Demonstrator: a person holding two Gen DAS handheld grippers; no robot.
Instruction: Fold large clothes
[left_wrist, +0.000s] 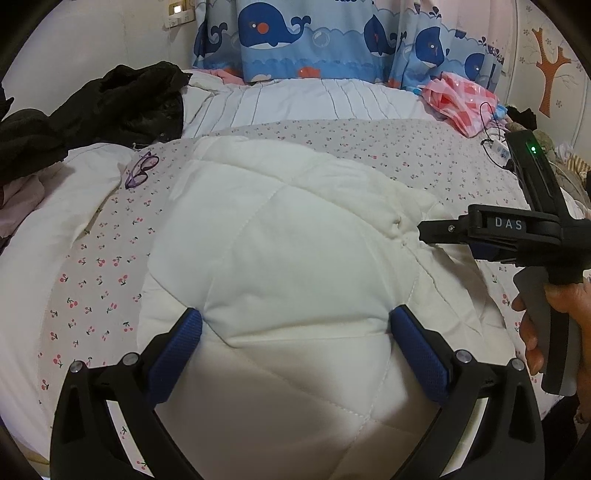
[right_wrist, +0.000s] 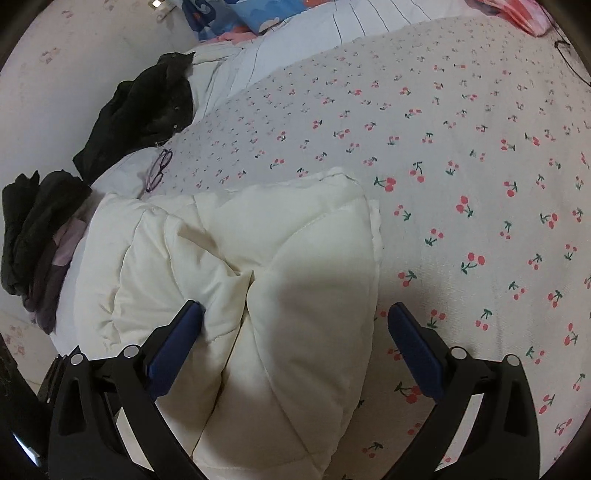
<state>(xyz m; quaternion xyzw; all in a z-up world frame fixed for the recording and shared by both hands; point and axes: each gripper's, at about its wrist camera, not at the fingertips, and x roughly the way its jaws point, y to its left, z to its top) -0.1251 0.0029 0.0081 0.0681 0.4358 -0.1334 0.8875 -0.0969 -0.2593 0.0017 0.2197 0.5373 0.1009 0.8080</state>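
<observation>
A white quilted padded garment (left_wrist: 288, 240) lies bunched on the cherry-print bedsheet (left_wrist: 369, 140). My left gripper (left_wrist: 295, 326) is open low over its near part, and the fabric bulges up between the two blue pads (left_wrist: 186, 339). A hand (left_wrist: 554, 325) holds my right gripper (left_wrist: 423, 230), which comes in from the right with its tip at the garment's right edge. In the right wrist view the right gripper (right_wrist: 295, 308) is open and straddles a folded lobe of the garment (right_wrist: 258, 251); its right finger sits over the bare bedsheet (right_wrist: 461, 166).
Black clothes (left_wrist: 110, 107) are piled at the far left, with purple glasses (left_wrist: 140, 171) lying beside them. A pink checked bag (left_wrist: 461, 103), cables and small devices sit at the far right. A striped duvet (left_wrist: 314, 103) and a whale curtain (left_wrist: 295, 37) are behind.
</observation>
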